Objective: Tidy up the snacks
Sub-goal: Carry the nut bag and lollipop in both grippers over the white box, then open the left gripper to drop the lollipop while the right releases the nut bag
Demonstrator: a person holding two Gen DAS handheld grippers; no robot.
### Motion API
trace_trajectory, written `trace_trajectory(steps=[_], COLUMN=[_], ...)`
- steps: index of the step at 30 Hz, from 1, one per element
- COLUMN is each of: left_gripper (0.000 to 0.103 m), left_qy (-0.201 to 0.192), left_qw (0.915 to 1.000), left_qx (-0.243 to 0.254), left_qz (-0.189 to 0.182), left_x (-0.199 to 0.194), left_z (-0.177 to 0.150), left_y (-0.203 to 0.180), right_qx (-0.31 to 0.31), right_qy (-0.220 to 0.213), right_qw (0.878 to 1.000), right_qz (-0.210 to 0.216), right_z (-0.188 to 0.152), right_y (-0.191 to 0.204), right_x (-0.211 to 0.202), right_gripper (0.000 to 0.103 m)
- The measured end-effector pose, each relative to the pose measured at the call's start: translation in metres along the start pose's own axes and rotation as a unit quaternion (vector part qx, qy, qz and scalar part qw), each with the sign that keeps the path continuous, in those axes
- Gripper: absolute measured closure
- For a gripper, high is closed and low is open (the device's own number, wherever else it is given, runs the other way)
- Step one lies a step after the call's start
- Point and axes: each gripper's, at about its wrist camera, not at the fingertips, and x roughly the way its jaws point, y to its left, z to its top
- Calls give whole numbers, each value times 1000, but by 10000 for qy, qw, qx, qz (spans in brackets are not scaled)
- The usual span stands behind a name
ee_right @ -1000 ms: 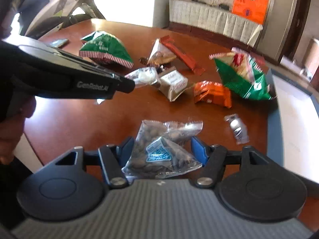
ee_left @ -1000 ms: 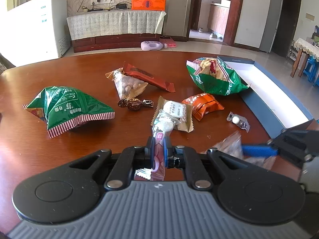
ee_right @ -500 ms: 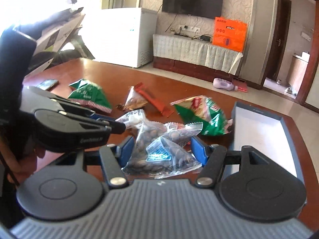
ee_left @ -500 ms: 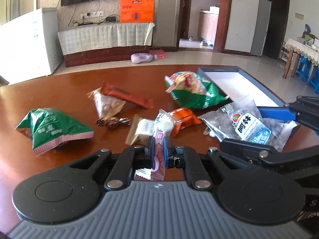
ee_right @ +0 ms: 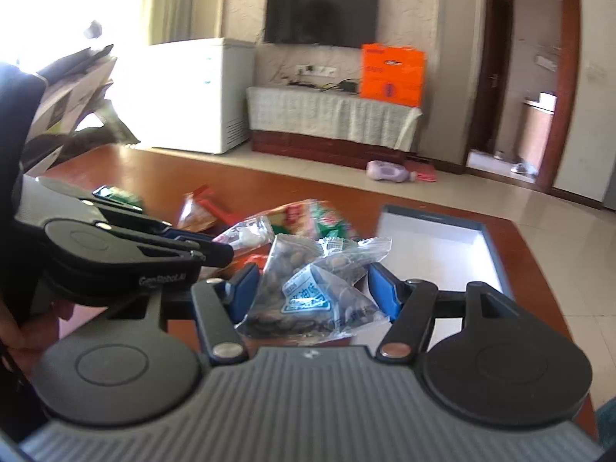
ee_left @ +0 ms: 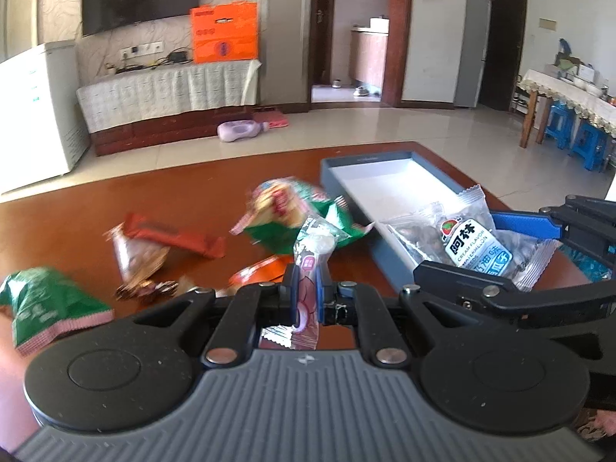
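Observation:
My left gripper (ee_left: 306, 292) is shut on a small clear candy packet with a pink label (ee_left: 310, 254), held above the brown table. My right gripper (ee_right: 310, 288) is shut on a clear bag of melon seeds with a blue label (ee_right: 308, 292). That bag (ee_left: 467, 246) hangs over the near end of the blue box with a white inside (ee_left: 389, 188), which also shows in the right wrist view (ee_right: 435, 250). The left gripper with its packet (ee_right: 246, 235) is just left of the seed bag.
Loose snacks lie on the table: a green bag at left (ee_left: 42, 304), a red-brown bar (ee_left: 173, 236), a clear nut pouch (ee_left: 140, 260), an orange packet (ee_left: 260, 271), a green-and-yellow bag (ee_left: 296, 211) next to the box. Table edge is far.
Both grippers have risen and moved right toward the box, each still holding its packet. The seed bag has come from the table's front to above the box's near end.

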Motion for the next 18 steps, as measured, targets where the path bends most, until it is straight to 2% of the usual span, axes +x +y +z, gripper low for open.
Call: trace_trajectory(steps=[10,18], left_gripper=[92,92], left_qy=[-105,-144], left_qw=[9991,9986], left_qx=[329,420], left_qz=[-234,-295], left_x=[22,44], left_z=[32,55], left_y=[-49,-62], right_qx=[459,569], right_qy=[-121,-43], right_qw=[9975,9957], right_qz=[-527,-728], right_z=[-4,-6], right_y=[-43,-58], right_x=[3,14], right_gripper=[37,37])
